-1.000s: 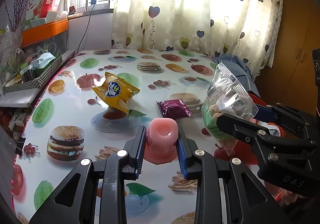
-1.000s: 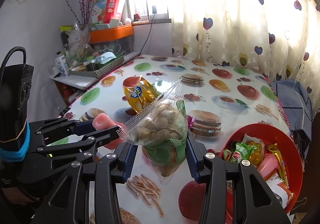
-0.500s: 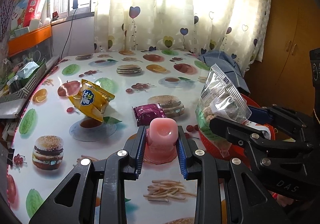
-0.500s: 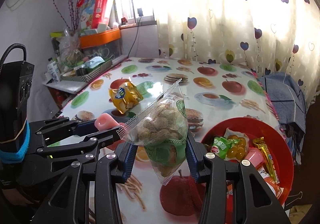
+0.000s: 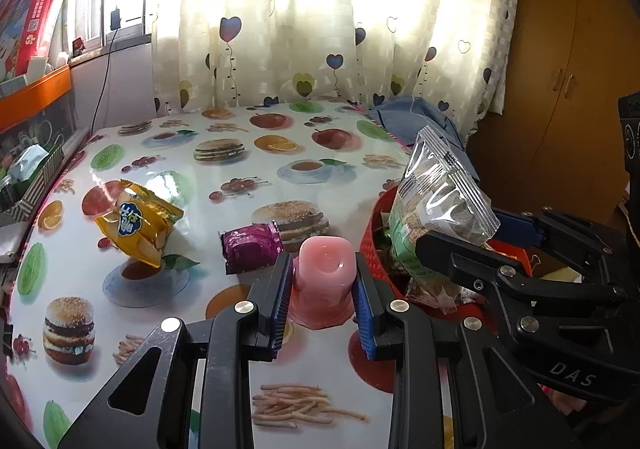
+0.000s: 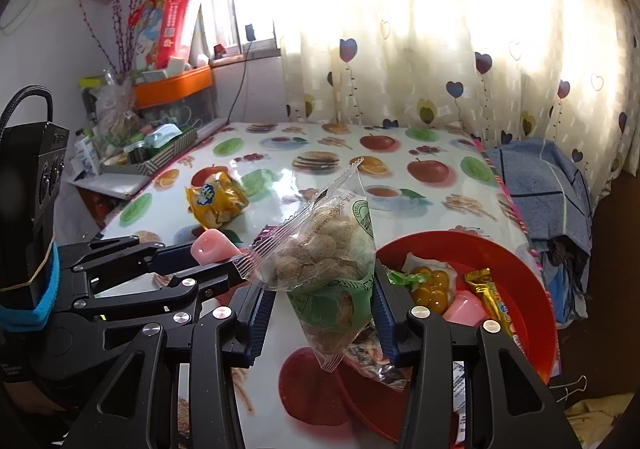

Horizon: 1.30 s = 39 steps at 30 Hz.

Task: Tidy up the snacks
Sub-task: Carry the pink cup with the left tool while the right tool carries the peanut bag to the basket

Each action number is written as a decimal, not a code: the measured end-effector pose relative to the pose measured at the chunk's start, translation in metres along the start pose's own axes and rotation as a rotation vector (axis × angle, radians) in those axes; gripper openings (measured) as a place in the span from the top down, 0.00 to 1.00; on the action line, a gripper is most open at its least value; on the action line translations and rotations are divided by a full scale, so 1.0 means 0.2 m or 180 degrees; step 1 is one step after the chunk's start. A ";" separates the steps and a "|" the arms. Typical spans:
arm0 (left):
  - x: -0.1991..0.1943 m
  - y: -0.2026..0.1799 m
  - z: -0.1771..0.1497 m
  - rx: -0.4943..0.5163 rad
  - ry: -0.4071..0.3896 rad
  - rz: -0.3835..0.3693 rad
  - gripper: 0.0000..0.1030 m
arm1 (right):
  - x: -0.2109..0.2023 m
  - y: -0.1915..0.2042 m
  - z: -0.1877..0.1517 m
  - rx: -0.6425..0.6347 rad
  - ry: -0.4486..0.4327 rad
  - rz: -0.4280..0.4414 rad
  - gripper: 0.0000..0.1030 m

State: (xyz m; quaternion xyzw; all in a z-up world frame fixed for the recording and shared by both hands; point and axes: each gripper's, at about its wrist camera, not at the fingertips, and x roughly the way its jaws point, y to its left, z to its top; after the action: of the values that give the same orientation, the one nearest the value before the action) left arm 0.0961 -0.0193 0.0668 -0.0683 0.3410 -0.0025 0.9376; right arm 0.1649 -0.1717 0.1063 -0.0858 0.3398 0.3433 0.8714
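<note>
My left gripper (image 5: 322,289) is shut on a pink jelly cup (image 5: 325,277) and holds it above the table, just left of the red bowl (image 5: 370,225). My right gripper (image 6: 320,305) is shut on a clear bag of brown cookies (image 6: 328,261) at the near left rim of the red bowl (image 6: 516,261), which holds several snacks. The cookie bag also shows in the left wrist view (image 5: 436,209), and the jelly cup in the right wrist view (image 6: 208,247). A yellow chip bag (image 5: 138,225) and a purple packet (image 5: 250,251) lie on the table.
The table has a food-print cloth (image 5: 224,169). A striped tray with clutter (image 6: 156,153) and shelves stand at the left edge. A blue cloth (image 6: 544,185) hangs over a chair at the right. Curtains hang behind the table.
Both grippers have moved right toward the red bowl with their snacks held. The yellow bag and purple packet have shifted left in view.
</note>
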 end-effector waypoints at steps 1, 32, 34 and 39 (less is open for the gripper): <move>0.00 -0.01 0.01 0.0012 -0.0004 -0.0015 0.70 | -0.01 -0.01 0.00 0.0009 -0.0006 -0.0016 0.58; 0.19 -0.32 0.06 0.0258 0.0095 -0.0732 0.70 | -0.12 -0.59 -0.08 0.0537 0.0001 -0.0741 0.58; 0.20 -0.34 0.06 0.0286 0.0111 -0.0784 0.70 | -0.10 -0.61 -0.09 0.0542 0.0038 -0.0768 0.58; 0.23 -0.36 0.05 0.0314 0.0161 -0.0852 0.70 | -0.05 -0.64 -0.11 0.0540 0.0124 -0.0821 0.58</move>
State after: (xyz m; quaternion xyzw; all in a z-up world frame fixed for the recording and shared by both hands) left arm 0.1408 -0.0923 0.0542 -0.0668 0.3518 -0.1461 0.9222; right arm 0.2327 -0.2807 0.0858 -0.0614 0.3707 0.1969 0.9056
